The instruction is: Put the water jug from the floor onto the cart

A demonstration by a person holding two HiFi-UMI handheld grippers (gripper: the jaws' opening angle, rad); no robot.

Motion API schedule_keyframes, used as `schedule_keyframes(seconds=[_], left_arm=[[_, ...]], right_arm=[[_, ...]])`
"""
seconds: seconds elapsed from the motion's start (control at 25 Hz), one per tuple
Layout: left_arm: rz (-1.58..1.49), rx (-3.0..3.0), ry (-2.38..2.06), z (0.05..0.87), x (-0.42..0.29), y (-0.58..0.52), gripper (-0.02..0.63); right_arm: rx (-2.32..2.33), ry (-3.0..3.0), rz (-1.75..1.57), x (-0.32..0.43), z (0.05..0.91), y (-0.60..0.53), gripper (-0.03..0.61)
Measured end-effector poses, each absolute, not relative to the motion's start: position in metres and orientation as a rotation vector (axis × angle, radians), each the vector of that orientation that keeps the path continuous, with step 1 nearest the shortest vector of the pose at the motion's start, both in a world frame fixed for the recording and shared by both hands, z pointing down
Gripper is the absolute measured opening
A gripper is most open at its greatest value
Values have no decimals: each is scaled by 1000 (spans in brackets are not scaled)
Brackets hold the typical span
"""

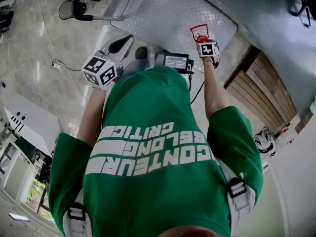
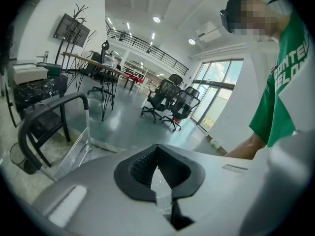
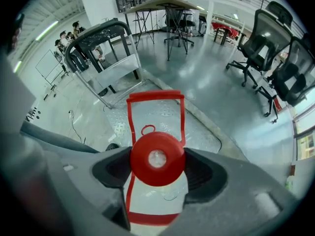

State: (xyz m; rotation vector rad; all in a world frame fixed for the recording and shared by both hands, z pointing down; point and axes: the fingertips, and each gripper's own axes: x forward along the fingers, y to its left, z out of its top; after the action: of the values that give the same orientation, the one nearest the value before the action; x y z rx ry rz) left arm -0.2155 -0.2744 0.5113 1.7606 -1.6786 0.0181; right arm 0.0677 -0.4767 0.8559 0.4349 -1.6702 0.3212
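The water jug shows by its red cap (image 3: pixel 157 159) and red carry handle (image 3: pixel 155 117); its clear body is mostly hidden under the cap. My right gripper (image 3: pixel 157 162) is shut on the jug's neck, one jaw on either side of the cap. In the head view the right gripper (image 1: pixel 201 38) holds the red cap (image 1: pixel 199 33) over the cart's diamond-plate deck (image 1: pixel 163 9). The cart's black push handle (image 3: pixel 98 36) rises at the deck's far end. My left gripper (image 1: pixel 122 43) hangs close to the person's body, jaws shut, nothing in them; it (image 2: pixel 158 173) faces the handle (image 2: pixel 49 112).
Office chairs (image 3: pixel 268 38) and tables (image 2: pixel 93 63) stand on the grey floor beyond the cart. Wooden boards (image 1: pixel 261 88) and a white helmet (image 1: pixel 265 141) lie to the right. A cable (image 1: pixel 59 63) trails on the floor at the left. A small screen (image 1: pixel 175 61) hangs at the person's chest.
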Motion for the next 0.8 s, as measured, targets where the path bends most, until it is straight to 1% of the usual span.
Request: schedule_keyframes(seconds=[0.24,0.32,0.4,0.6,0.8], left_arm=[[14,1807,-1656,508,-213,-281,15],[13,1820,-1655,505,-215,-282,15],[4,1829,-1657,501,-217,-282,15],[-31,1892,-1636,491,-216,-285,15],[-72,1959,-1599,486,-213,-282,15]], right_arm=[[376,-1683,406,64,856,-462,298],[417,-1661,332,71,847,-473,298],[443,-1660,295,73,836,-477,298],[520,-1726,321,75,805,-475,298],[624,-1899,310,66,751,-475,290]])
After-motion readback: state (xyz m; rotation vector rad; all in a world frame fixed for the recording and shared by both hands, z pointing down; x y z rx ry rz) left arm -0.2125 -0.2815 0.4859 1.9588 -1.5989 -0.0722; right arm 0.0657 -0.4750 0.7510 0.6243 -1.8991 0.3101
